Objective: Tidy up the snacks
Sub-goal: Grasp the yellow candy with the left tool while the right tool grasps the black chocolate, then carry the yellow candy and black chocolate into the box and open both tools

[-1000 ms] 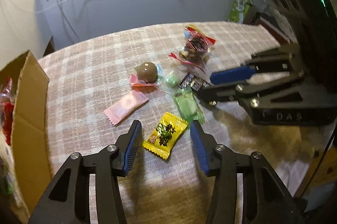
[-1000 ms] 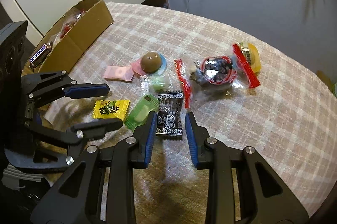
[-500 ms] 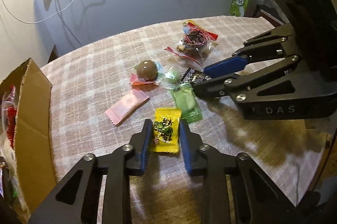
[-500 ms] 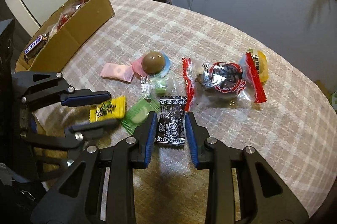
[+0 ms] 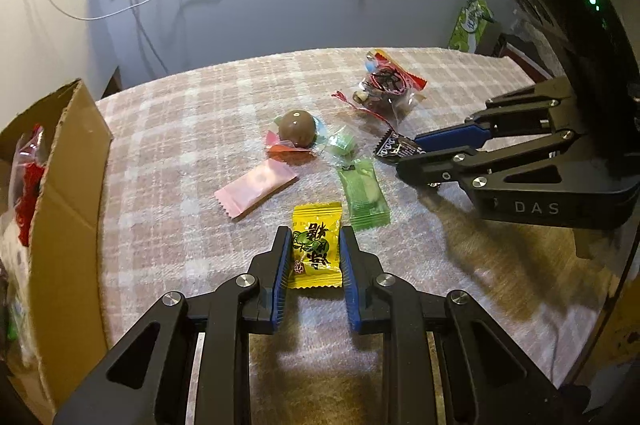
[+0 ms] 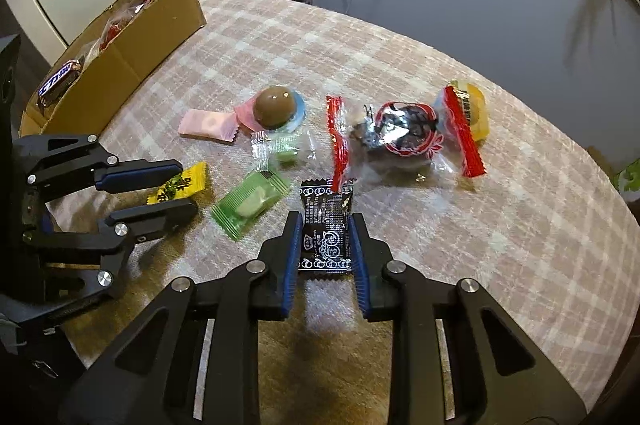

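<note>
Round table [image 6: 460, 225] under a plaid cloth; far edge curves off close to the wall, right edge drops away past the red-ended clear packet [image 6: 404, 135]. Cardboard box [image 6: 120, 53] sits at the left edge, open top, already holding wrapped snacks including a dark bar with blue lettering [image 6: 60, 83]. Bare cloth between box and snack cluster, and a wide bare patch on the right side of the table.

Snack cluster mid-table: chocolate ball [image 5: 297, 127] on pink/blue wrappers, pink candy [image 5: 256, 191] just left of it, small clear-wrapped green sweet [image 5: 340, 145], flat green packet [image 5: 364, 193], all near each other, some touching. Yellow jelly cup [image 6: 474, 111] lies at the far right end of the clear packet.

Left gripper [image 5: 314, 249]: jaws nearly together, blue pads pressing both long sides of the yellow candy [image 5: 314, 245]. Candy lies between the tips, near end down at the cloth; can't tell if it's lifted at all. It sits just beside the green packet.

Right gripper [image 6: 326, 239]: jaws closing, pads against both sides of the black candy wrapper [image 6: 326, 225], wrapper visibly crumpled between them. Its far end reaches toward the red seal strip [image 6: 336, 141] of the clear packet.

The two grippers work side by side, near each other but apart, green packet between them.
</note>
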Available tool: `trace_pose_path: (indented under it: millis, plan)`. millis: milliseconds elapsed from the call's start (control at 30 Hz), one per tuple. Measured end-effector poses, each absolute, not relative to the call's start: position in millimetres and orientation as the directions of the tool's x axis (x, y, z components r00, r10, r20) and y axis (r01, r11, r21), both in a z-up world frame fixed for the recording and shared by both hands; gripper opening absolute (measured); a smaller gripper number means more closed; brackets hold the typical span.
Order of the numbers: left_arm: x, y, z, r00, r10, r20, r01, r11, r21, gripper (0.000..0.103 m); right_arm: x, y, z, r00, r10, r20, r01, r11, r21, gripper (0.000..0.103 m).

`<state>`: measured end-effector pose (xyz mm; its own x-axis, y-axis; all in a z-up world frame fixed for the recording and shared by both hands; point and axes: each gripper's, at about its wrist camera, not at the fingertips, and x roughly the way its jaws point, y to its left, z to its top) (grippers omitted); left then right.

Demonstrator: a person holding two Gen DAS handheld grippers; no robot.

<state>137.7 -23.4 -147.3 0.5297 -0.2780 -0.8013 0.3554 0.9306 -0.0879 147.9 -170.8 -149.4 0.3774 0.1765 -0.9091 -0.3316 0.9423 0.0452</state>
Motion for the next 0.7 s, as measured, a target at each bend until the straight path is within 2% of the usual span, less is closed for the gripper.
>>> trace_pose_path:
  millis: [300,700]
  plan:
    - [118,-13,-117,0.586,-0.296,-0.754,0.341,0.935,-0.102,0.022,138,-181,-126,0.423,0.229,-0.877,-0.296,0.949,0.105,0.024]
    - [90,18,-80,0.663,-0.276,-0.696,0.29,0.952,-0.101,0.022,123,-161,-78,0.49,0.263,-0.831,-0.32,0.941,0.109,0.024]
